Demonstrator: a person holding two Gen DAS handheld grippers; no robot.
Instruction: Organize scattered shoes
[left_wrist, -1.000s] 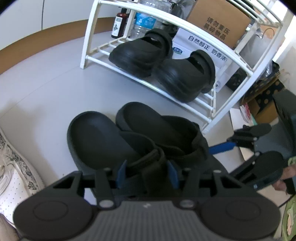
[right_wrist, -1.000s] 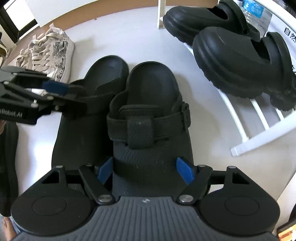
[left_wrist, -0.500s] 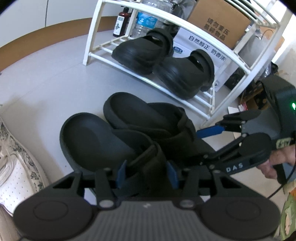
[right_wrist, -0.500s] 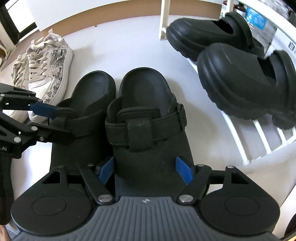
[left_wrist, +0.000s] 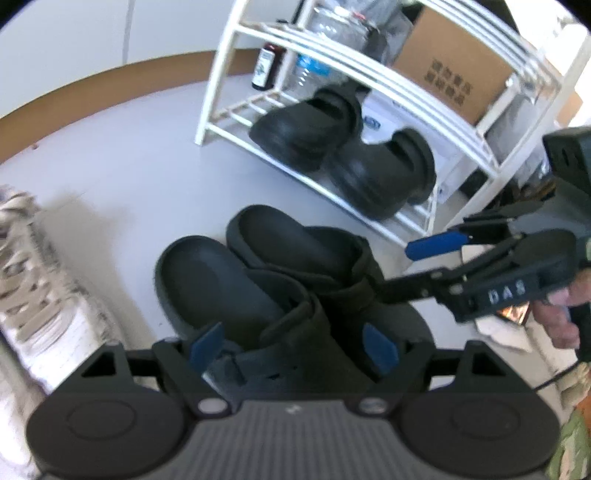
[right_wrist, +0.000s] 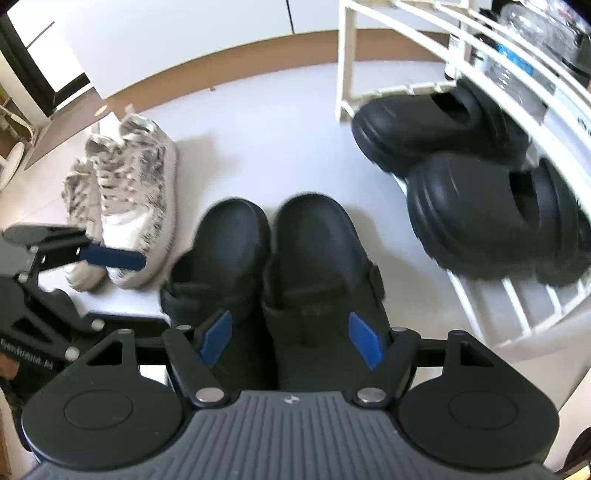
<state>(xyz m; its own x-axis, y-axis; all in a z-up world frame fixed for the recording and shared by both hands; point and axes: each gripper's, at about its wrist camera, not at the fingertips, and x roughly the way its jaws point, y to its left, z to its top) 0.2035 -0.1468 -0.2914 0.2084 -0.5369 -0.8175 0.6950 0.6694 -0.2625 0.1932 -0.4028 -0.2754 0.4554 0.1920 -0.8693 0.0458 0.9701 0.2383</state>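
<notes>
Hand-held gripper (left_wrist: 293, 345) — down-tilted, jaws opening

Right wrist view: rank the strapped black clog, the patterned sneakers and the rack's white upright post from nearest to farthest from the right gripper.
1. Strapped black clog, directly ahead of the right gripper.
2. Patterned sneakers, on the floor to the left.
3. White upright post, far back, right of centre.

My own body hides the heel ends of the two black strap clogs (right_wrist: 310, 258) at lower centre. The patterned sneakers (left_wrist: 33, 295) smear and run off the left edge. Print on the cardboard box (left_wrist: 450, 70), upper right, is too blurred to read.
</notes>
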